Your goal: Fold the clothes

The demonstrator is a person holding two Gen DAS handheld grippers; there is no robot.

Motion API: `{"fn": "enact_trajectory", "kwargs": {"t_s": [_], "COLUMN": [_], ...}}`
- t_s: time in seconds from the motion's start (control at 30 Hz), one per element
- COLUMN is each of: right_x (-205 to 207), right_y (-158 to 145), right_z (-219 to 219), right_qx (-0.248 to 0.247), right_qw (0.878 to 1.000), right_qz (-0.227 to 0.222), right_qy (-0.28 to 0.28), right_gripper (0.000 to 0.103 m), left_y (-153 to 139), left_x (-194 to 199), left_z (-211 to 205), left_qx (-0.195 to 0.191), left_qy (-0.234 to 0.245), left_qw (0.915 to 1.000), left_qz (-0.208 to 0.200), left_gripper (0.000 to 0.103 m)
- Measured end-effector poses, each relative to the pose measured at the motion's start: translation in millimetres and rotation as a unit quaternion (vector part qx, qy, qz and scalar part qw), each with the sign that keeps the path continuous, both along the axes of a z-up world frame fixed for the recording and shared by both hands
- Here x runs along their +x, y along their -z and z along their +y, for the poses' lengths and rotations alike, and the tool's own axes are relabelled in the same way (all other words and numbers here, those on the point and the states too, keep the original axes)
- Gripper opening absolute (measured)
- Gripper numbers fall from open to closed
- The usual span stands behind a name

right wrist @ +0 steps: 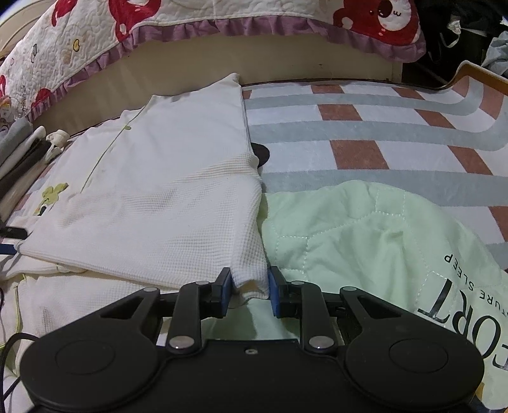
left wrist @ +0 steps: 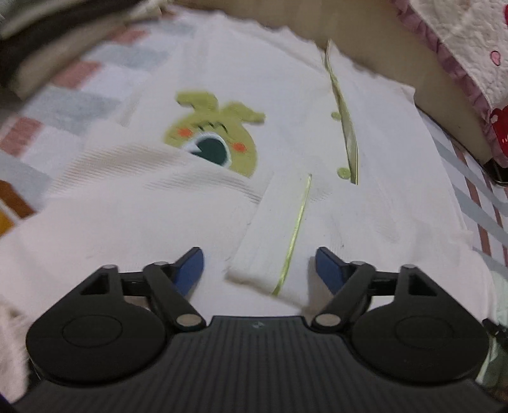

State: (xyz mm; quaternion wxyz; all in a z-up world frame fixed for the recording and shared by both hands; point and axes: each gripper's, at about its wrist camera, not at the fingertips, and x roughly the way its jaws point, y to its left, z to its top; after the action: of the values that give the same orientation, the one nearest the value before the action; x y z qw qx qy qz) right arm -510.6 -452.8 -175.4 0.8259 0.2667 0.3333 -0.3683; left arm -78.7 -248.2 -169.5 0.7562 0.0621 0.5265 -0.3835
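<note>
1. No box, basket or other container shows in either view; the clothes lie straight on a bed sheet [right wrist: 349, 133] checked in grey, white and brick red.
2. The task's thing is a cream top [left wrist: 285, 104], spread flat on the sheet with its far edge along the bed's far side, against a tan padded board [right wrist: 254, 60].
3. The left claw [left wrist: 258, 270] hangs over the top with its blue pads wide apart; a folded cream cuff [left wrist: 270, 241] with a green piping line lies on the cloth between them, and neither pad presses on it.
4. The right claw [right wrist: 249, 286] is closed on the near corner of the folded sleeve [right wrist: 158, 222], the cloth bunched between the two blue pads.
5. Just right of that corner, touching the top's edge, a pale green quilt [right wrist: 365, 238] with stitched panels and dark lettering is heaped on the near part of the sheet.
6. A ruffled pillow [right wrist: 222, 19] printed with red bears rests on the padded board.
7. A small dark thing peeks out from under the top's right edge; what it is cannot be told.
8. The top is waffle-knit, with a green cartoon patch [left wrist: 212, 133], partly covered by the other folded sleeve, and green buttons [left wrist: 343, 173] along the green-trimmed front opening.
</note>
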Motion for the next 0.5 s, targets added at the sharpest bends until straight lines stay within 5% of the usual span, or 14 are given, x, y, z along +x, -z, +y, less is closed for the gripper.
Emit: {"fn": "enact_trajectory", "kwargs": {"t_s": [0.07, 0.1, 0.13, 0.27, 0.37, 0.5], "right_x": [1.4, 2.7, 4.1, 4.9, 4.3, 8.9], "right_y": [-0.2, -0.8, -1.3, -1.1, -0.6, 0.1], "right_z": [0.3, 0.0, 0.4, 1.0, -1.0, -2.5], "right_qx": [0.001, 0.000, -0.001, -0.006, -0.003, -0.005], "right_qw": [1.000, 1.000, 1.000, 1.000, 1.000, 1.000], "right_qz": [0.002, 0.005, 0.009, 0.014, 0.011, 0.020], "right_qy": [0.001, 0.001, 0.001, -0.001, 0.002, -0.001], "right_gripper": [0.026, 0.026, 0.026, 0.026, 0.026, 0.026], "left_y": [6.2, 3.6, -0.8, -37.0, -59.2, -32.3], "left_x": [-2.9, -7.1, -11.6, -30.9, -41.3, -42.0], "left_z": [-7.9, -10.0, -10.1, 12.4, 37.6, 37.5], "left_qx": [-0.005, -0.006, -0.009, -0.036, -0.054, 0.024], "left_qy": [0.009, 0.019, 0.028, 0.056, 0.064, 0.072], "left_qw": [0.9999, 0.9995, 0.9985, 0.9915, 0.9901, 0.9924], "left_qz": [-0.002, -0.026, -0.047, -0.112, -0.113, -0.096], "left_gripper": [0.071, 0.034, 0.012, 0.011, 0.011, 0.020]}}
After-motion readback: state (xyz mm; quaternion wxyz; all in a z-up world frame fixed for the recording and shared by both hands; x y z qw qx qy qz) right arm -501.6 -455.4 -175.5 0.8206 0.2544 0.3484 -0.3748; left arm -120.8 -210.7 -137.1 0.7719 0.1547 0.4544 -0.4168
